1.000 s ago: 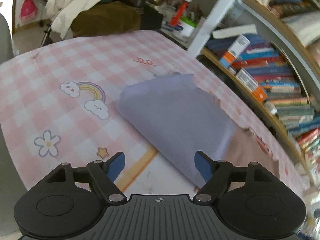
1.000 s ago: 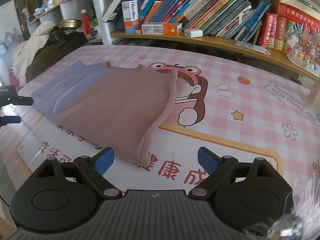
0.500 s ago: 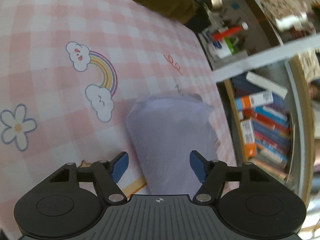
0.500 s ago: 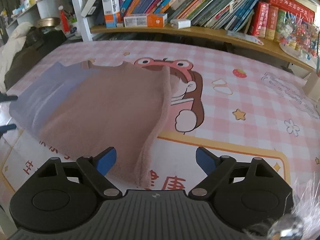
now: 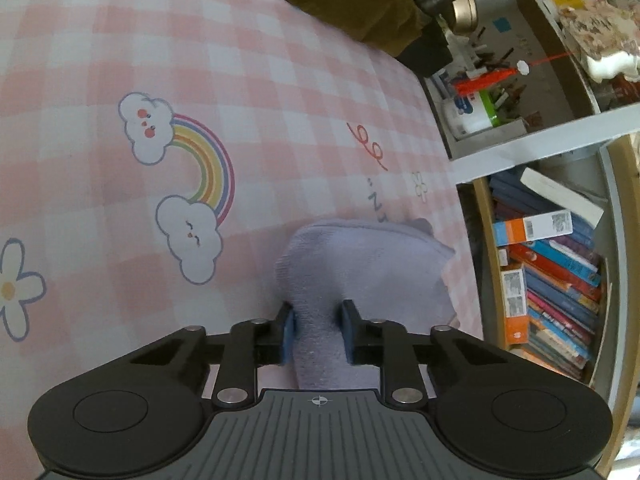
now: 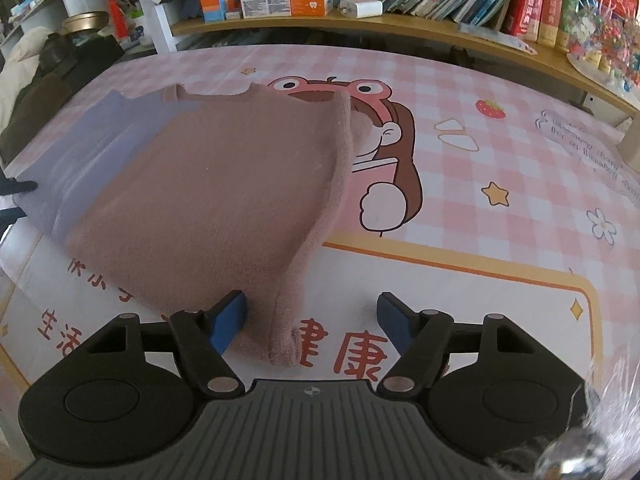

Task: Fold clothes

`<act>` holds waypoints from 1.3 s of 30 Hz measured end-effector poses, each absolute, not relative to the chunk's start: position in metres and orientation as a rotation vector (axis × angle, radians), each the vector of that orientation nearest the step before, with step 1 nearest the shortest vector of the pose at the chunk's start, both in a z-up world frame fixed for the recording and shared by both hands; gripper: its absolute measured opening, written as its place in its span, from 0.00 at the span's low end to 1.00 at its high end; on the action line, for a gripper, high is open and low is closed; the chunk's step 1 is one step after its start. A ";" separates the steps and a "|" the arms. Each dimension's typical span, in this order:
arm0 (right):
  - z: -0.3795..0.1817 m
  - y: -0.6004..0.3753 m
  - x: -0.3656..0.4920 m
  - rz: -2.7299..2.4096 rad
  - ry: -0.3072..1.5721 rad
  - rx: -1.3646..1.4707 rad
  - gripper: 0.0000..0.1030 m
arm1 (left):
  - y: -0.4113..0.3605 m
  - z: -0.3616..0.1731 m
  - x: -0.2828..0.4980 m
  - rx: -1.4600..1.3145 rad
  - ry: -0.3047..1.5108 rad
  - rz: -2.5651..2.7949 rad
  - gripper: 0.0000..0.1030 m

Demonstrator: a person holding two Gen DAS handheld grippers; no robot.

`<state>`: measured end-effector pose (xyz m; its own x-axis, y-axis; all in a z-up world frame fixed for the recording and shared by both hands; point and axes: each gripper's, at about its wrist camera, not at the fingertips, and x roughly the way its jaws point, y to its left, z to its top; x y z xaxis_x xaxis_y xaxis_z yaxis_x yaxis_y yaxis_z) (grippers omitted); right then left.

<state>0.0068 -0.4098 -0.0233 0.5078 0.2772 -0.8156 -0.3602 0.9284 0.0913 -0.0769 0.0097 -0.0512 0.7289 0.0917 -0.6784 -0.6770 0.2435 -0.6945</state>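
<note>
Since the earlier frame, the lavender cloth (image 5: 360,276) is now pinched between the left gripper (image 5: 316,330) fingers; the right gripper (image 6: 310,318) (spread wide) straddles the brown garment (image 6: 216,204) corner, which should be clamped fully before lifting.

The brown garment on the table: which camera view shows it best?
The right wrist view: the brown garment lies there almost whole, partly over the lavender garment, its near corner between the open right gripper fingers. The left wrist view shows none of it clearly.
</note>
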 end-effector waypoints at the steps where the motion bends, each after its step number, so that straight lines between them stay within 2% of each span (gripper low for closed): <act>1: -0.023 -0.410 0.007 0.383 0.968 -0.090 0.68 | 0.007 -0.046 -0.075 -1.188 0.570 0.559 0.10; 8: -0.024 -0.409 0.008 0.375 0.972 -0.086 0.69 | -0.021 -0.007 -0.051 -0.911 0.540 0.381 0.10; 13: -0.024 -0.409 0.009 0.374 0.975 -0.086 0.69 | -0.017 -0.009 -0.045 -0.948 0.549 0.371 0.13; 20: -0.024 -0.409 0.009 0.372 0.975 -0.085 0.69 | -0.007 -0.024 -0.045 -1.008 0.586 0.361 0.27; 29: -0.024 -0.409 0.008 0.375 0.984 -0.087 0.69 | 0.010 -0.050 -0.057 -1.096 0.620 0.433 0.33; 33: -0.024 -0.408 0.008 0.375 0.984 -0.090 0.69 | 0.010 -0.051 -0.049 -1.082 0.618 0.416 0.33; 36: -0.024 -0.408 0.007 0.377 0.984 -0.095 0.69 | 0.009 -0.050 -0.042 -1.062 0.616 0.440 0.25; 37: -0.024 -0.408 0.007 0.379 0.985 -0.092 0.69 | 0.008 -0.050 -0.040 -1.052 0.617 0.451 0.17; 39: -0.025 -0.407 0.006 0.376 0.984 -0.092 0.69 | 0.004 -0.048 -0.040 -1.028 0.616 0.463 0.15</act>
